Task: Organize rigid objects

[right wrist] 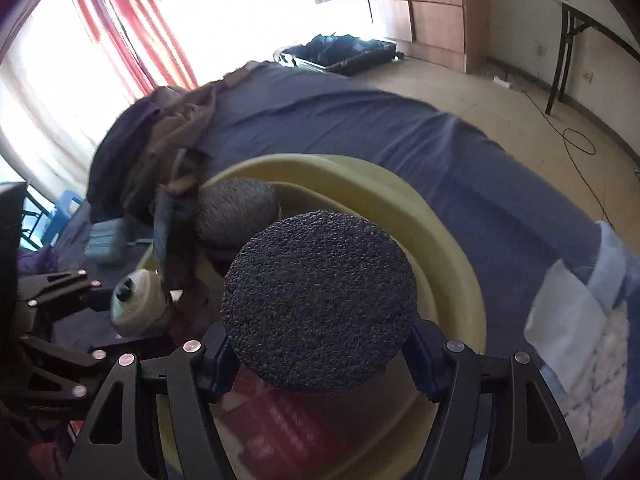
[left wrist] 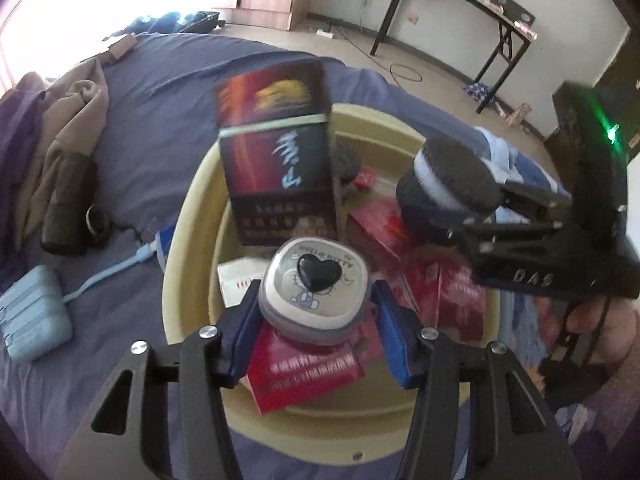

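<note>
My left gripper [left wrist: 314, 312] is shut on a rounded grey-white case [left wrist: 312, 300] with a black heart on its lid, held above a pale yellow basin [left wrist: 180, 240]. Red boxes [left wrist: 304, 372] lie in the basin, and a dark cigarette box [left wrist: 276, 152] stands upright at its far side. My right gripper [right wrist: 320, 344] is shut on a round disc with a dark rough top [right wrist: 320, 300], also over the basin [right wrist: 452, 248]. A second grey round disc [right wrist: 236, 212] lies inside. Each gripper shows in the other's view: the right one [left wrist: 492, 204] with its disc [left wrist: 448, 184], the left one [right wrist: 120, 304] with the case [right wrist: 138, 300].
The basin sits on a bed with a dark blue sheet [left wrist: 160, 92]. Brown clothing [left wrist: 68, 112], a dark rolled bundle [left wrist: 66, 204] and a light blue pouch [left wrist: 32, 320] with a cable lie to the left. A white-blue cloth [right wrist: 580, 320] lies right. A folding table [left wrist: 460, 8] stands beyond.
</note>
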A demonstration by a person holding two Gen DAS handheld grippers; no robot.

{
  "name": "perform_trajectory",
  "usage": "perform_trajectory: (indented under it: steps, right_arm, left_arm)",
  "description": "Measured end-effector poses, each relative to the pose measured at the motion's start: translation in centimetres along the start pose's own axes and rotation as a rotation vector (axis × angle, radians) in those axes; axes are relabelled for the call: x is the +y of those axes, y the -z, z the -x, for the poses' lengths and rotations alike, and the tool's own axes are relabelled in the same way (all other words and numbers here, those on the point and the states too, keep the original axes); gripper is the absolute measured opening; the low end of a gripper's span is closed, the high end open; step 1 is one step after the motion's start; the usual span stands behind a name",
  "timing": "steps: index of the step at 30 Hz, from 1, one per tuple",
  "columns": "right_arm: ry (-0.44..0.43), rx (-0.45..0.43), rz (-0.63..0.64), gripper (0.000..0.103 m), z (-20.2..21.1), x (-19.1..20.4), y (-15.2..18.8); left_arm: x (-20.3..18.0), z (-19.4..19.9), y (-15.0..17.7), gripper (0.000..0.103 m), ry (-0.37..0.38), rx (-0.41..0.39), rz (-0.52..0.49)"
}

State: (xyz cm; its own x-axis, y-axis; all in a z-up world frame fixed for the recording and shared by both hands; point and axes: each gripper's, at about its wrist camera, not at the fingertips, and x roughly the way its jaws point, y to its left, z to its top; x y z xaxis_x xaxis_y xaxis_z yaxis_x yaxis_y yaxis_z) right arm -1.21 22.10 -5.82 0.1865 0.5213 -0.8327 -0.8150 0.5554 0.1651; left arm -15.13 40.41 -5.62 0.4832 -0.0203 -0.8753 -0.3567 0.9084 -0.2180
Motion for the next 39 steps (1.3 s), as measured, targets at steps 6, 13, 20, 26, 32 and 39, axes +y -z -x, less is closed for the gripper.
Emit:
perform_trajectory:
  steps: [6,13,20,26,32,39]
  right_arm:
    - [0.013,-0.013,0.006,0.069,-1.1,0.3,-0.2]
    - [0.029,-0.166,0.013,0.103,2.5,1.3,1.0]
    - [0.094,-0.261,0.110,0.103,7.9,0.9,7.9]
    - [0.071,-0.134,0.170,0.103,7.0,1.0,17.2]
    - [0.148,-0.101,0.238,0.103,3.6,1.7,19.8]
    - [0.152,-0.105,0.228,0.103,3.0,1.7,18.9]
  left_arm:
    - [0.4,-0.2,0.1,0.055,0.013,-0.006,0.003]
    - [-0.3,2.8,1.6,0.079,0.016,-0.101,0.046]
    - [-3.9,6.6,6.7,0.103,-0.005,-0.246,0.061]
    - [-6.9,4.0,14.3,0.103,-0.117,-0.236,0.083]
    - [-8.6,-1.4,18.4,0.103,-0.218,-0.173,0.074]
    - [-7.7,-2.6,17.0,0.103,-0.272,-0.222,0.137]
